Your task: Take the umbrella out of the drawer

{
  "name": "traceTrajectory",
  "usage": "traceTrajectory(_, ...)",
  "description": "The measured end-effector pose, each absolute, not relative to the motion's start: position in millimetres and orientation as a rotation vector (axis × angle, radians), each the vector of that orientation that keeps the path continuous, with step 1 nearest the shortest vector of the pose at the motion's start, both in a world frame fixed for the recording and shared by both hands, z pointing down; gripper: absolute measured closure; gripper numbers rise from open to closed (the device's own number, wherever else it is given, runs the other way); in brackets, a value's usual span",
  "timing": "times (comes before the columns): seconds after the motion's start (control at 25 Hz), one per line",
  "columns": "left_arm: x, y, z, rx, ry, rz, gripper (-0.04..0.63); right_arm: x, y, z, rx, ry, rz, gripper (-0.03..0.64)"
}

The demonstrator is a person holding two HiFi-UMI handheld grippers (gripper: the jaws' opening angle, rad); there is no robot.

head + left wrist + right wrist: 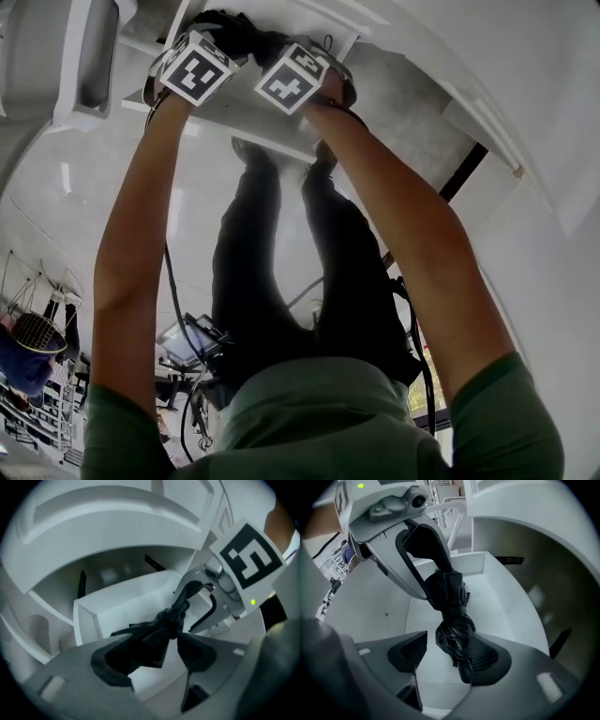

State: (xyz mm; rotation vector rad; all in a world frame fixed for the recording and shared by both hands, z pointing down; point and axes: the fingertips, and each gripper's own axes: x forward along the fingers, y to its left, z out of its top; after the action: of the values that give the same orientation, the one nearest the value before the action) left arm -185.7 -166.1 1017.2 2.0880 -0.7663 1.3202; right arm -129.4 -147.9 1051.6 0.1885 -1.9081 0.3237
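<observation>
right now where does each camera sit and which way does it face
Head view: on the person's head, looking steeply down; both forearms, green shirt and legs show.
Left gripper view: rides the left tongs, looking down along its open jaws into the white drawer.
Right gripper view: rides the right tongs, looking down along its open jaws into that drawer.
Shared: both gripper views show the black umbrella between the jaws, plus the other tongs.

I see pale floor [202, 187] with a black cable [175, 309] trailing to a small screen [187, 342] at the near left. Further left stand wire racks [56, 412] and a round mesh piece [39, 331]. A dark strip [464, 171] runs at the right.
</observation>
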Motion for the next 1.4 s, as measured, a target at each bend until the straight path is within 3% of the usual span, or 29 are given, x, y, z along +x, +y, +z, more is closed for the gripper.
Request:
traceTrajectory(0.16,-189.4,-167.4,1028.4,2.074,-0.747,1.383,0.342,-130.1,-151.5,1061.5,0.182,-1.866,0.274,0.348)
traceTrajectory(0.32,-191.8,-173.4,1032.4,2.062,-0.781,1.384,0.483,-124.6,-161.5,1063.0,0.201,-1.847,0.193,0.462)
traceTrajectory(0.44,-190.4,-175.9,1030.3,2.033,-0.817,1.308,0.578,-122.7,-161.5,1062.7,0.197,-1.832,0.213,0.510)
traceTrajectory(0.56,-189.5,-173.4,1025.4,1.984,-0.816,1.266,0.591,-122.8,-157.9,1059.1,0.178,-1.828,0.231,0.547)
traceTrajectory(0.84,-191.9,-157.4,982.2,1.967,-0.864,1.230,0.592,-123.5,-139.9,1011.2,0.166,-1.878,0.206,0.560)
traceTrajectory(1.4,-185.0,-144.9,804.6,2.120,-0.985,1.183,0.593,-117.6,-132.4,834.8,0.226,-1.974,0.076,0.563)
